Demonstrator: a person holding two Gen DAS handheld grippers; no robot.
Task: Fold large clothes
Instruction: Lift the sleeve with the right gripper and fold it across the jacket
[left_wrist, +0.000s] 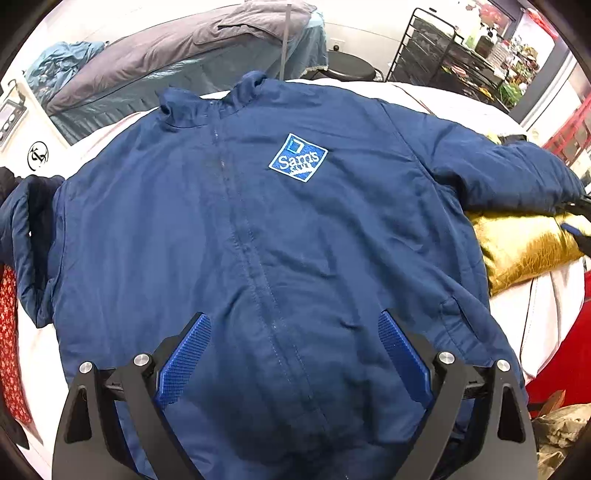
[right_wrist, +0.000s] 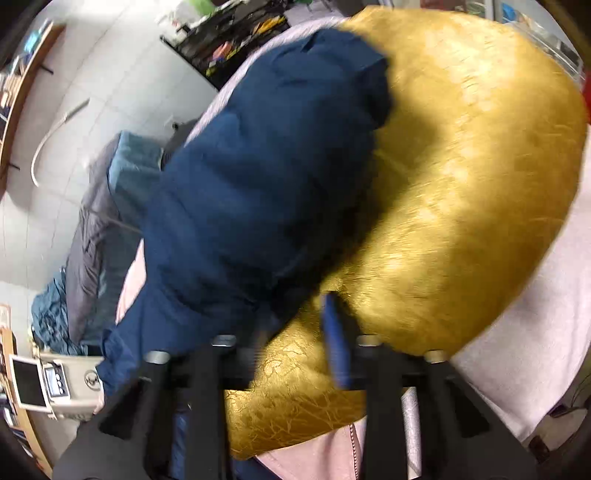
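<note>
A navy zip-up jacket (left_wrist: 236, 229) with a blue "Sam's" patch (left_wrist: 298, 158) lies front-up and spread flat on a white-covered surface (left_wrist: 37, 354). My left gripper (left_wrist: 294, 328) is open above its lower hem, one blue pad on each side of the zipper. The jacket's right sleeve (right_wrist: 258, 184) rests on a gold cushion (right_wrist: 461, 184). My right gripper (right_wrist: 295, 317) is at that sleeve's end, also seen at the right edge of the left wrist view (left_wrist: 576, 218). One blue pad shows; the other is hidden under the sleeve, and the view is blurred.
A grey and teal pile of bedding (left_wrist: 177, 70) lies behind the jacket. A black wire rack (left_wrist: 443, 55) stands at the back right. Red fabric (left_wrist: 561, 362) lies right and a red patterned cloth (left_wrist: 7, 332) left. A pink garment (right_wrist: 314, 458) lies under the cushion.
</note>
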